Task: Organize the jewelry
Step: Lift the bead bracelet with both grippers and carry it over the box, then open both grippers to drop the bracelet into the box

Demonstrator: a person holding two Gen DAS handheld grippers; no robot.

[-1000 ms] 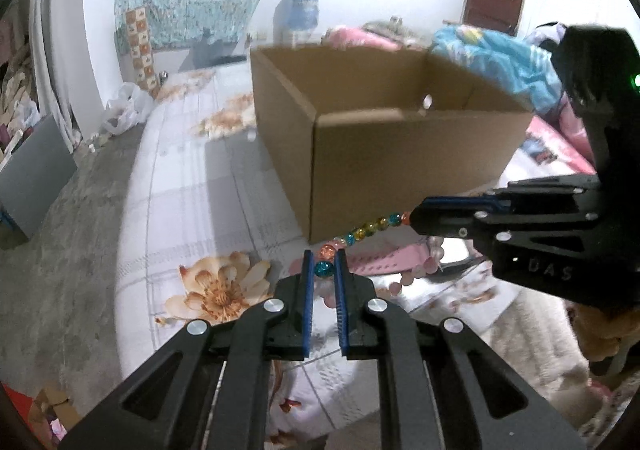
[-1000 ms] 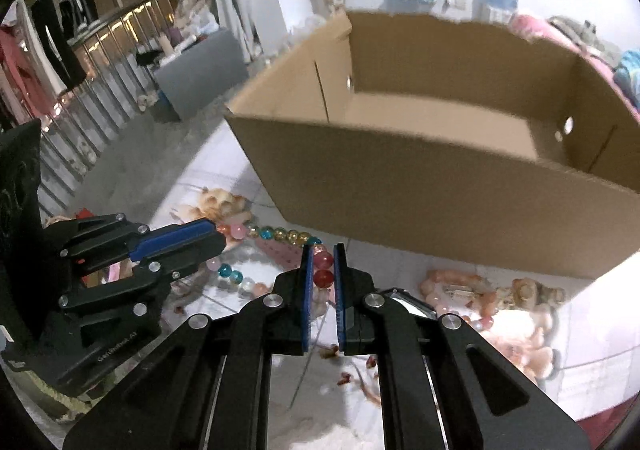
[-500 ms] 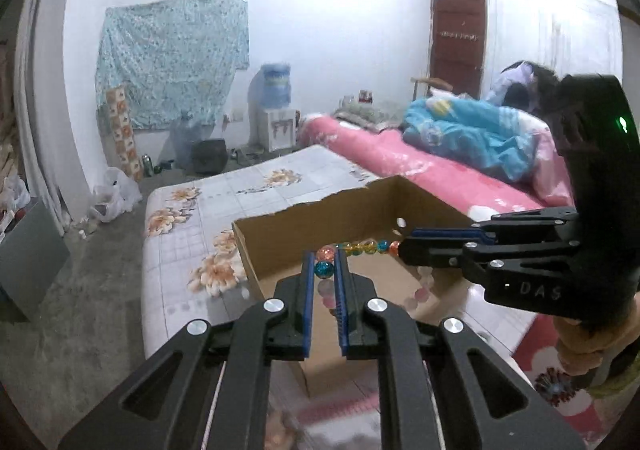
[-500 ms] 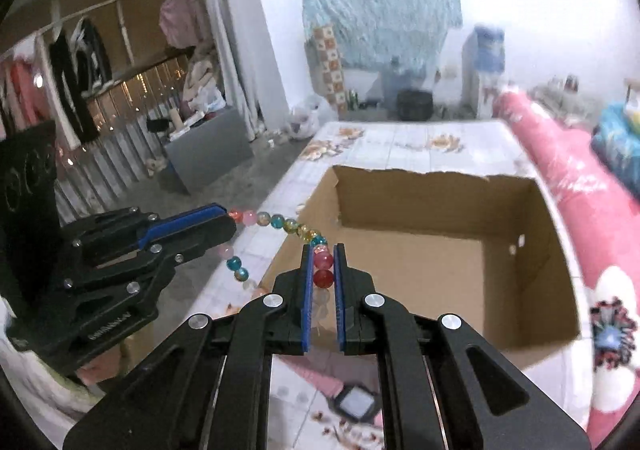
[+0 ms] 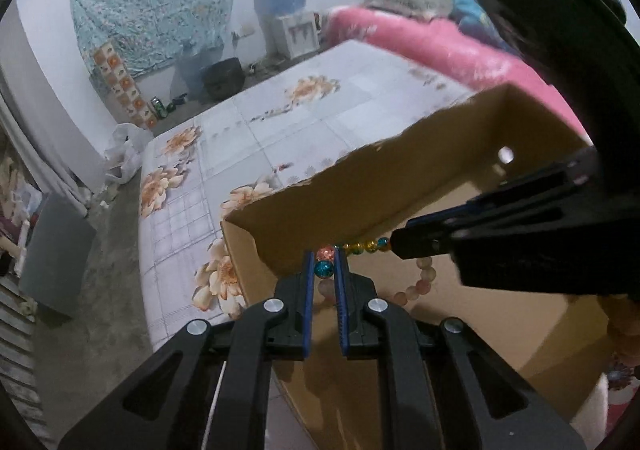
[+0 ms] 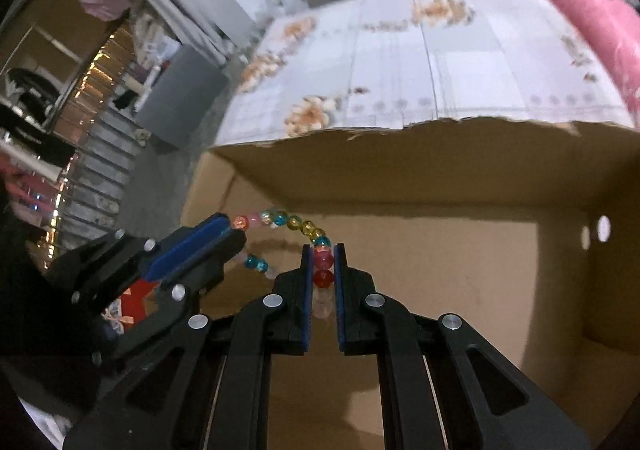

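bracelet [image 5: 362, 248] of coloured beads hangs strung between the two claws, over the open box [image 5: 400, 178]. the left claw [image 5: 325, 270] is clamped on it, a teal bead and an orange one pinched between its blue pads [image 5: 307, 282]. the right claw [image 6: 323, 270] is clamped on it too, a pink and a red bead caught between its pads [image 6: 338, 290]. between them a short run of yellow, teal and orange beads arcs across, and a loop of pale pink beads [image 5: 416, 286] sags below, down toward the inside of the box. in the right view the left claw [image 6: 236, 230] comes in from the side, its tip at the orange end of the run. the box is plain brown cardboard with a torn top edge and a small round hole [image 6: 603, 228] in one wall. it sits on a bed [image 5: 280, 122] with a pale sheet printed with orange flowers. beyond, a pink blanket [image 5: 420, 42], a water dispenser [image 5: 286, 18] by the wall and a blue patterned cloth [image 5: 152, 10] hung up.
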